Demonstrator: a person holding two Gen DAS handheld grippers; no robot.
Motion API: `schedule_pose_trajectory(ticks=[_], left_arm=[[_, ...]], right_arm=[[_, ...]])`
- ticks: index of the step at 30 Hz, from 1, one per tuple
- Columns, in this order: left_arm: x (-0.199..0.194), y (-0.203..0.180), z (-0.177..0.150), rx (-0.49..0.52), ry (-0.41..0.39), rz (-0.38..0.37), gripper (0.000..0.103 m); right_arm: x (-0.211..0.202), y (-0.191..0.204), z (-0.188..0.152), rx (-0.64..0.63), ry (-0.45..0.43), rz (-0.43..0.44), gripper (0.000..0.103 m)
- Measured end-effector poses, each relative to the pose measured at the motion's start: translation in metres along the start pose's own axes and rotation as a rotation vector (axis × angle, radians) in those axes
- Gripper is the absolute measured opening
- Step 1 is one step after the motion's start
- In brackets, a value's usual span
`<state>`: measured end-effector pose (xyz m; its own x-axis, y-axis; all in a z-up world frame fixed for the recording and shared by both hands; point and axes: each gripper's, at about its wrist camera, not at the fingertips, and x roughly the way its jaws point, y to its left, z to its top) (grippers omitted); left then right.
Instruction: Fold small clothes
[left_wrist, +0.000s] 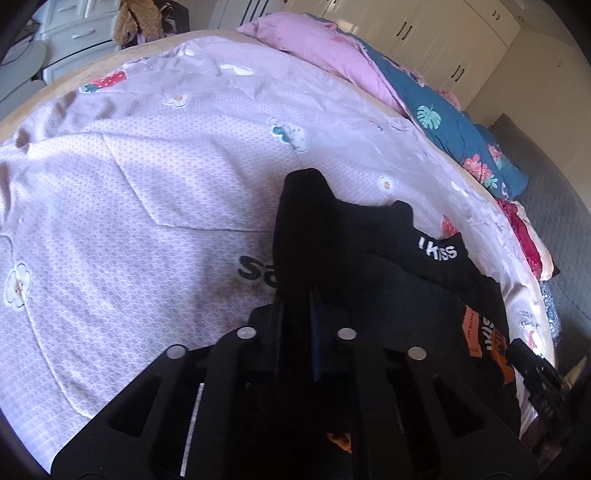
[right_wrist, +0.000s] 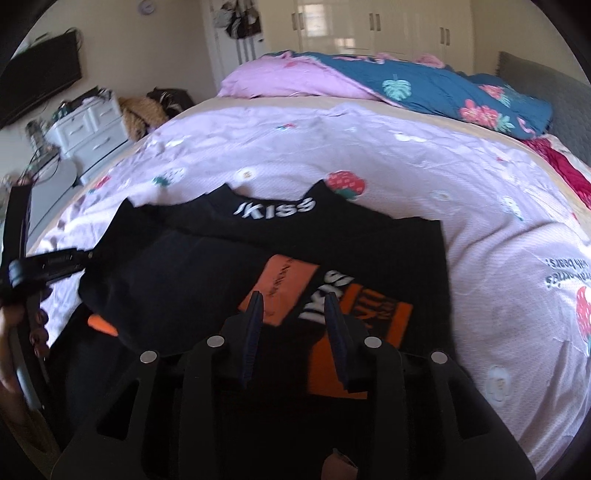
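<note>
Item: black top (right_wrist: 258, 251), a small garment with white "KISS" lettering at the collar and an orange print on the chest.
Location: it lay on the bed (right_wrist: 406, 166), spread over a lilac sheet (left_wrist: 147, 184) printed with flowers and strawberries, collar pointing away from the person.
Condition: partly flat; the sleeve side toward the left gripper was lifted into a peak.
Left gripper (left_wrist: 295, 295): jaws were closed on a bunch of the black cloth, which stood up out of them.
Right gripper (right_wrist: 293, 299): jaws stood apart over the orange print, pressing on nothing.
Handling, judged: light, limp and thin; it would drape and slip into creases rather than hold a line, so a pinch at a seam, hem or sleeve edge would serve better than one in mid-panel.
Fragility: none apparent; the print might crease.
Edges: the far hem and right side lay straight on the sheet; the near edge was hidden beneath the grippers.
Open room: wide bare sheet beyond the collar and to the right.
Obstacles: a pink and blue quilt (right_wrist: 424, 85) was heaped at the far end, well apart.
</note>
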<state>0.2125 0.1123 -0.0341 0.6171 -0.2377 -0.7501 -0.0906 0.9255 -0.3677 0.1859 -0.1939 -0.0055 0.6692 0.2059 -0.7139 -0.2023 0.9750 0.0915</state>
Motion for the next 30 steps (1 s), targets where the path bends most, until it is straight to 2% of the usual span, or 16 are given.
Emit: schedule_pose_trajectory(ticks=[4, 9, 11, 13, 18, 26, 30], left_arm=[[0.01, 0.007, -0.003, -0.028, 0.035, -0.003, 0.004], [0.009, 0.0, -0.004, 0.002, 0.025, 0.018, 0.005], [0.009, 0.002, -0.004, -0.011, 0.03, 0.009, 0.006], [0.009, 0.005, -0.004, -0.023, 0.033, -0.004, 0.007], [0.003, 0.004, -0.004, -0.024, 0.02, -0.003, 0.007], [-0.028, -0.001, 0.0, -0.007, -0.069, -0.011, 0.007], [-0.04, -0.011, -0.001, 0.024, -0.093, -0.025, 0.008]], right_arm=[[0.016, 0.012, -0.007, -0.041, 0.057, -0.021, 0.036], [0.022, -0.002, -0.01, 0.01, 0.088, -0.025, 0.036], [0.033, -0.009, -0.015, 0.002, 0.149, -0.095, 0.036], [0.039, -0.019, -0.019, 0.031, 0.162, -0.068, 0.037], [0.036, -0.019, -0.019, 0.037, 0.151, -0.06, 0.039], [0.019, -0.024, -0.015, 0.065, 0.101, -0.021, 0.04], [0.009, -0.018, -0.013, 0.049, 0.076, 0.002, 0.044]])
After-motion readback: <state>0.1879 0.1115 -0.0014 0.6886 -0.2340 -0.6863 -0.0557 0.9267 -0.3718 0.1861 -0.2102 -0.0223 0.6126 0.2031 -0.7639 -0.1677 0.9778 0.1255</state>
